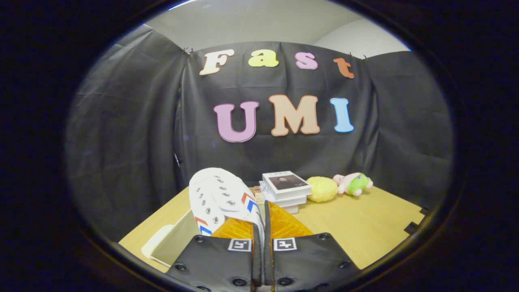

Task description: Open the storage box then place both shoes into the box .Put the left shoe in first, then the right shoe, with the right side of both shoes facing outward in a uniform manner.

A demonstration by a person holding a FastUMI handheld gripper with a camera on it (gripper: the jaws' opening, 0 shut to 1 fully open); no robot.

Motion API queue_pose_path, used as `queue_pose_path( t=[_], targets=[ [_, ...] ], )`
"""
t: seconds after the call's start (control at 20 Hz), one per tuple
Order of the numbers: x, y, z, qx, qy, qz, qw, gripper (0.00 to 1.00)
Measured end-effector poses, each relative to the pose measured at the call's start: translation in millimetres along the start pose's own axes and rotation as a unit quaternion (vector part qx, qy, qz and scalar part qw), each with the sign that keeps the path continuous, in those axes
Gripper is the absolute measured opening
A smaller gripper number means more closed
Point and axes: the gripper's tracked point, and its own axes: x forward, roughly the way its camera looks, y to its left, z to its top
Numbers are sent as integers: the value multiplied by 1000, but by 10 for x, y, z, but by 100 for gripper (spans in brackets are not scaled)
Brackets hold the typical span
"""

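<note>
The tool [261, 227] grips a white shoe [221, 198], hiding its heel.

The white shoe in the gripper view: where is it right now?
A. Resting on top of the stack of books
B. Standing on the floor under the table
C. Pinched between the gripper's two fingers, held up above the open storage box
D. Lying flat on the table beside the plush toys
C: the white shoe rises from between the closed gripper fingers, over the open storage box, nearer than the books.
</note>
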Motion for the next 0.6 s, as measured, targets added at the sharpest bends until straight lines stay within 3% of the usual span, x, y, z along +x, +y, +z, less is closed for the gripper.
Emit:
queue_pose_path(
  t=[0.4, 0.6],
  targets=[
    [256, -67, -518, -45, 40, -44, 997, 7],
    [297, 1, -732, -58, 71, -31, 995, 7]
  ],
)
